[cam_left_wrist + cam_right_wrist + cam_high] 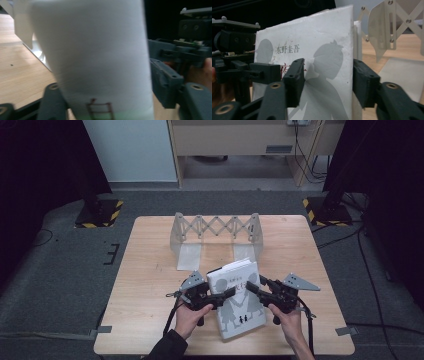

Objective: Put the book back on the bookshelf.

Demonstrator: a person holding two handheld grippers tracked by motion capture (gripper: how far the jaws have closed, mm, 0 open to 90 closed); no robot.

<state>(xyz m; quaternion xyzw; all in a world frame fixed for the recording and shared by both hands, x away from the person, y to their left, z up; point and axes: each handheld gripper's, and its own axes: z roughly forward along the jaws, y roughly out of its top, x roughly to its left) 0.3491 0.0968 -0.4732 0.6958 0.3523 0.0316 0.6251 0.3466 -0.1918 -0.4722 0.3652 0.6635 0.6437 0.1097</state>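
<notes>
The stiff, light paperback book (237, 300) is being clamped by its side edges between left gripper (226, 295) and right gripper (251, 287).

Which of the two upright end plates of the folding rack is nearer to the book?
The right end plate; the book lies just in front of it, while the left end plate is farther.

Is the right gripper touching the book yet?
Touching. The right gripper view shows the right gripper with its fingers pressed on both faces of the book.
</notes>
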